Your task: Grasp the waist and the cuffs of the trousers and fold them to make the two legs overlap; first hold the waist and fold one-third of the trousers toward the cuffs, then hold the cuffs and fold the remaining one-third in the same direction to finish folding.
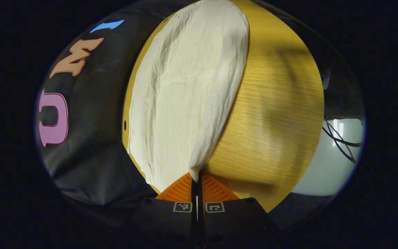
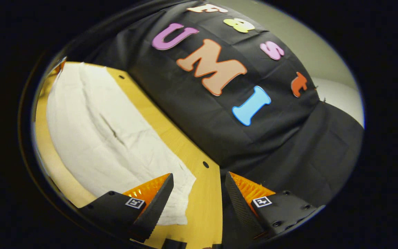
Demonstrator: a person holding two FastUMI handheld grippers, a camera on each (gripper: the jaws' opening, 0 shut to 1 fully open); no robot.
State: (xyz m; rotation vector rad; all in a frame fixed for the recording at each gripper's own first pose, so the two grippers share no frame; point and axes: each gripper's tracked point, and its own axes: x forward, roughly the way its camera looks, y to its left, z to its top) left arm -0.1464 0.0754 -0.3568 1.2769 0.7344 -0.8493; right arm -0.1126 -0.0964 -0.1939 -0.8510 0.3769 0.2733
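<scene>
L gripper (image 1: 196, 180) is closed, its 2 fingers pinching a corner of the white trousers (image 1: 185, 93), which lie stretched lengthwise on the wooden table (image 1: 275, 114), near its edge by the booth wall. R gripper (image 2: 199, 193) hangs w/ fingers wide apart above the table, nothing between them; the trousers' end lies just beside 1 finger (image 2: 157, 197).

The trousers (image 1: 188, 90) are white and a bit wrinkled. They lie flat and long on the yellow wooden worktop (image 1: 275, 114), close to its edge by the black wall. One corner near the worktop's end is pinched up.
</scene>
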